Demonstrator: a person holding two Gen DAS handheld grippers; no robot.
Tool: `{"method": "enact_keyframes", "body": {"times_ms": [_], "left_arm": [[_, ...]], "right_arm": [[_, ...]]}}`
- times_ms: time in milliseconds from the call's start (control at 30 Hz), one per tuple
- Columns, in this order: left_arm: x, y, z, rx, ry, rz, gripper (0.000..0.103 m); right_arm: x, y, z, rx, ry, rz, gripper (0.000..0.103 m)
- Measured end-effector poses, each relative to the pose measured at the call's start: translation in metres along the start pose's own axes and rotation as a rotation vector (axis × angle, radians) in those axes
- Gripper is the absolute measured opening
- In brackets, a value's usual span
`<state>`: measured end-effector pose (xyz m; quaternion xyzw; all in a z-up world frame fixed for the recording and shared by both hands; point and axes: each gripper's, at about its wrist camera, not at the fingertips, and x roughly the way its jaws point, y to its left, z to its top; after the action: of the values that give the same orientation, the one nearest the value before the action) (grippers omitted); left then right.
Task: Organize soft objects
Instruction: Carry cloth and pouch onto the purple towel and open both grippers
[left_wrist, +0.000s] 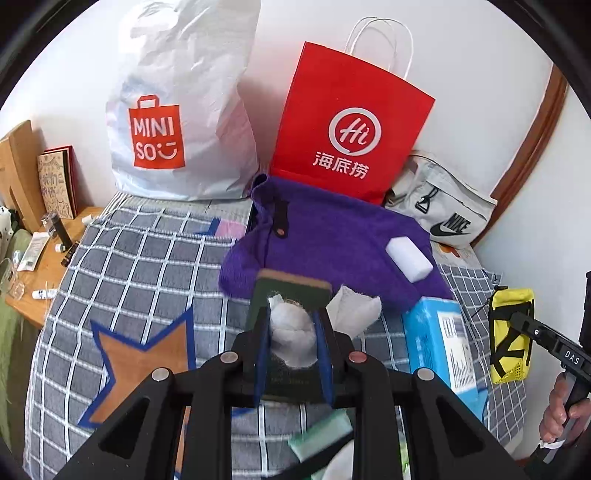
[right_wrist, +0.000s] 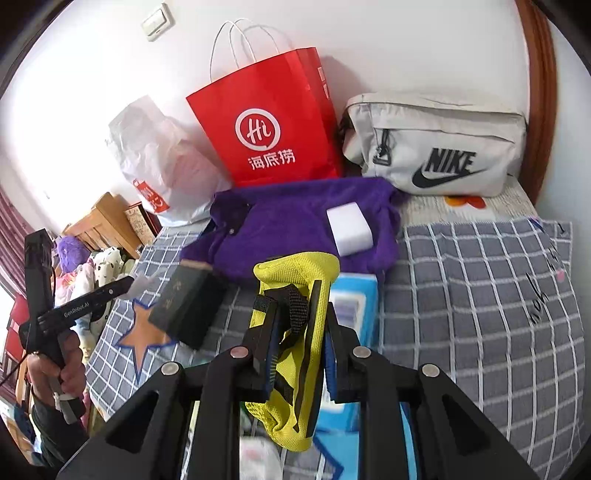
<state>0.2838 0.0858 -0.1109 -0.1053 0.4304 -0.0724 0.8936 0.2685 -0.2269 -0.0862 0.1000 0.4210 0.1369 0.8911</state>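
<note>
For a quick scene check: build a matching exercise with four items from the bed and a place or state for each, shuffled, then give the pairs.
Items
1. yellow pouch
2. white sponge block
3. red paper bag
4. white tissue wad

Places
A. lying on the purple sweater
B. clamped in the left tool
C. standing against the wall
D. clamped in the right tool

Pairs: 1-D, 2-A, 3-C, 4-B

Checked bed (left_wrist: 140, 258), purple towel (left_wrist: 332, 236), bags (left_wrist: 351, 122)
</note>
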Motion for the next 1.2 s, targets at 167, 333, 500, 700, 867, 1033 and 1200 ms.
{"method": "enact_keyframes", "body": {"times_ms": [167,333,500,700,867,1033,1200], "left_arm": [[0.021,-0.002,0.02,0.007,0.002,0.003,0.022],[0.046,-0.006,0.043,0.028,0.005,0.003,0.022],[0.074,-0.005,0.063,0.035,0.017,0.011,0.022],[0.103,-0.001,0.08,0.025,0.034,0.008,0.022],[0.133,0.001,0.081,0.021,0.091,0.008,0.023],[0.157,0.005,0.079,0.006,0.16,0.011,0.023],[0.167,0.013,0.076,-0.024,0.196,0.013,0.024]], "right_arm": [[0.025,-0.007,0.024,0.008,-0.009,0.004,0.021],[0.055,-0.014,0.046,0.014,-0.006,0.011,0.021],[0.084,-0.018,0.067,0.01,-0.001,0.016,0.021],[0.117,-0.023,0.089,0.004,0.016,0.017,0.021],[0.144,-0.02,0.091,-0.012,0.061,0.023,0.021],[0.17,-0.017,0.091,-0.028,0.113,0.028,0.022],[0.188,-0.015,0.089,-0.045,0.168,0.02,0.023]]}}
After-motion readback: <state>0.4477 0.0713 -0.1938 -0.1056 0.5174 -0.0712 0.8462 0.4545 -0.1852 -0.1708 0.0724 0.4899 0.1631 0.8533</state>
